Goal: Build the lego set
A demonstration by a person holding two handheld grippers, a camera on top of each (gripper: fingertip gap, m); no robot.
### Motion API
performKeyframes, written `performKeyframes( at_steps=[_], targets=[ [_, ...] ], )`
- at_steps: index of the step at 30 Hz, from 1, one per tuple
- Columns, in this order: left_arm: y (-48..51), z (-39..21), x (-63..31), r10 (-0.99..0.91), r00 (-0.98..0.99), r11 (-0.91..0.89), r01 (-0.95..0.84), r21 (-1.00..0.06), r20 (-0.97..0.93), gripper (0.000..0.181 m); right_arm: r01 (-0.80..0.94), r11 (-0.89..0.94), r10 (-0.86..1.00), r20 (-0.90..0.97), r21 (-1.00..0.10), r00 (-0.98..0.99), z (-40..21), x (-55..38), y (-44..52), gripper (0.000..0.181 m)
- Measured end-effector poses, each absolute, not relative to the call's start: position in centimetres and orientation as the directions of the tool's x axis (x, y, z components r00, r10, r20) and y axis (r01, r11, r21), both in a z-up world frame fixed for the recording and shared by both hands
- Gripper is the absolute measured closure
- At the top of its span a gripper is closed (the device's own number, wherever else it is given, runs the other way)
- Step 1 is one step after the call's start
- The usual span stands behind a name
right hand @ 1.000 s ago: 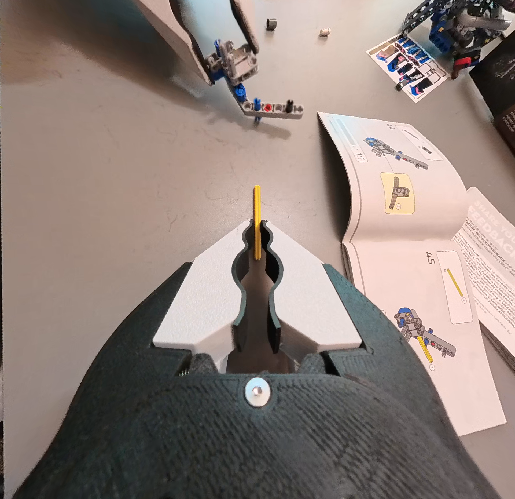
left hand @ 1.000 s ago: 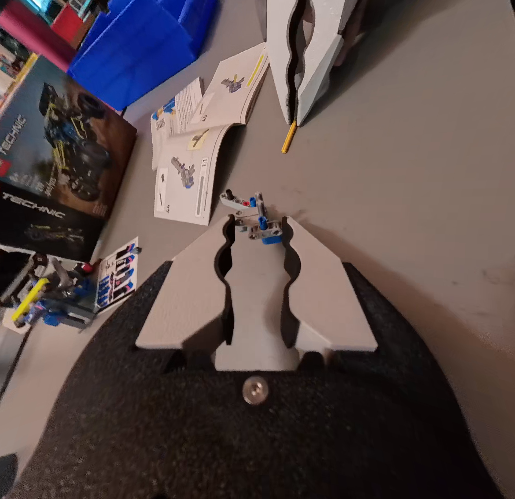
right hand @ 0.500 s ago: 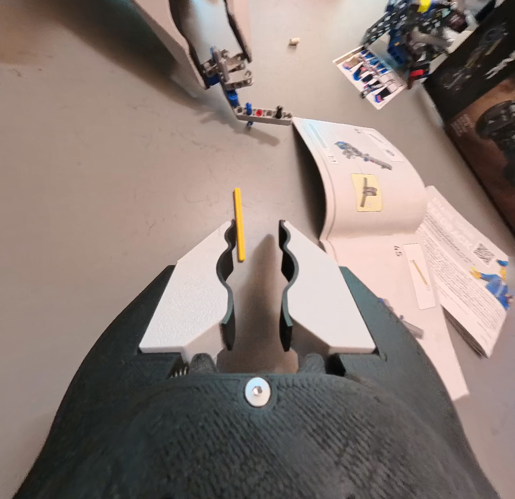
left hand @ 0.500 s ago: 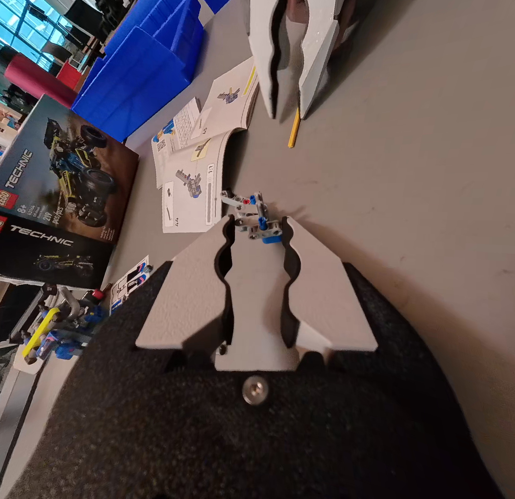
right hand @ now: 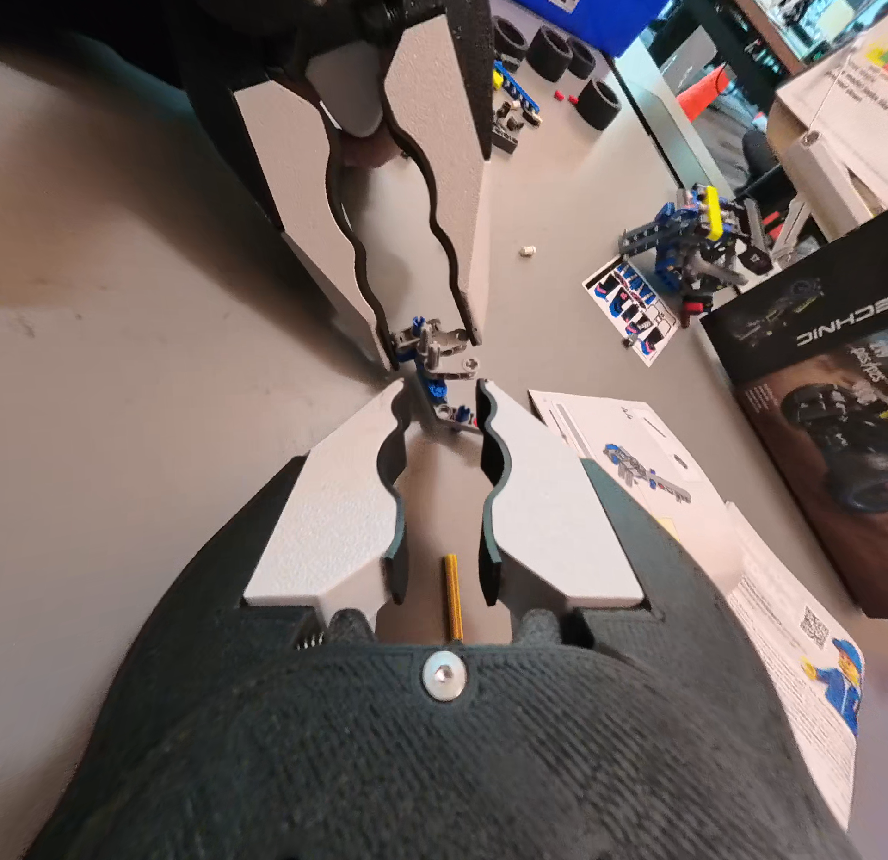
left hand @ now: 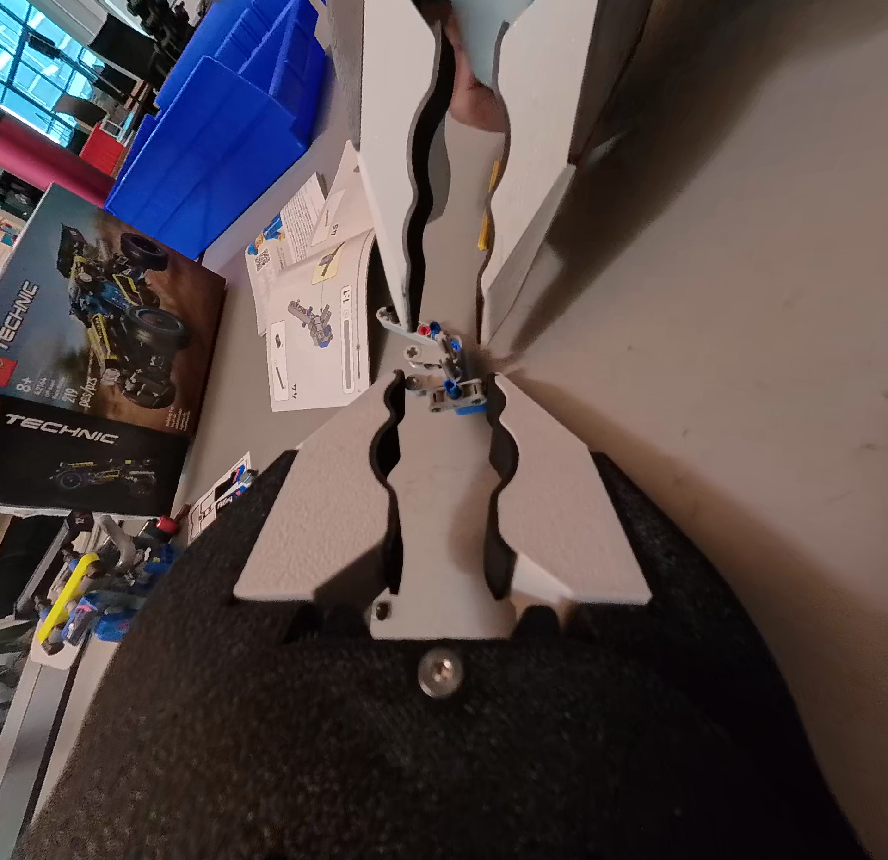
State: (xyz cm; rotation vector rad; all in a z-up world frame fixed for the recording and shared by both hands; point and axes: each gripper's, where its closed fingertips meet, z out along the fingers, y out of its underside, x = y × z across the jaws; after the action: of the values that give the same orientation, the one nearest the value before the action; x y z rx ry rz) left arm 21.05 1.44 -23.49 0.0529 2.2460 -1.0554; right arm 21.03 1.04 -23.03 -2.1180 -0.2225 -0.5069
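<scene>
Grey table (right hand: 144, 356): booklet (right hand: 672, 500) and box (right hand: 817, 380) flank both tools.

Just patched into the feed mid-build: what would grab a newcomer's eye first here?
Two grey grippers meeting tip to tip over a small grey-and-blue lego assembly: the left gripper clamps it, and the open right gripper straddles its lower end. A yellow axle lies on the table between the right gripper's fingers, and the open instruction booklet sits beside them.
</scene>
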Motion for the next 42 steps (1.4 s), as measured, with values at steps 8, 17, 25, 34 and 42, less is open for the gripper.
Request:
performKeyframes(
  at_steps=[8, 17, 25, 34, 42],
  targets=[
    [1.3, -23.8, 20.7, -0.188, -0.807, 0.675, 0.308, -0.670, -0.560, 0.150, 0.479, -0.585, 0.023, 0.577, -0.654, 0.816, -24.1, 20.5, 1.6, 0.173],
    [1.7, -24.1, 20.9, -0.194, -0.839, 0.680, 0.259, -0.686, -0.509, 0.147, 0.604, -0.581, 0.022, 0.731, -0.546, 0.682, -24.0, 20.6, 2.1, 0.175],
    [1.8, -23.9, 21.4, -0.135, -0.834, 0.660, 0.327, -0.676, -0.535, 0.146, 0.613, -0.576, 0.020, 0.740, -0.541, 0.672, -23.9, 20.7, 2.0, 0.175],
    [0.9, -24.0, 21.7, -0.076, -0.820, 0.663, 0.384, -0.643, -0.568, 0.155, 0.620, -0.573, 0.017, 0.749, -0.536, 0.663, -23.9, 21.1, 1.9, 0.175],
    [1.1, -23.9, 22.1, -0.123, -0.827, 0.655, 0.348, -0.671, -0.549, 0.158, 0.629, -0.575, 0.004, 0.766, -0.524, 0.643, -23.8, 21.4, 1.8, 0.174]
  ],
)
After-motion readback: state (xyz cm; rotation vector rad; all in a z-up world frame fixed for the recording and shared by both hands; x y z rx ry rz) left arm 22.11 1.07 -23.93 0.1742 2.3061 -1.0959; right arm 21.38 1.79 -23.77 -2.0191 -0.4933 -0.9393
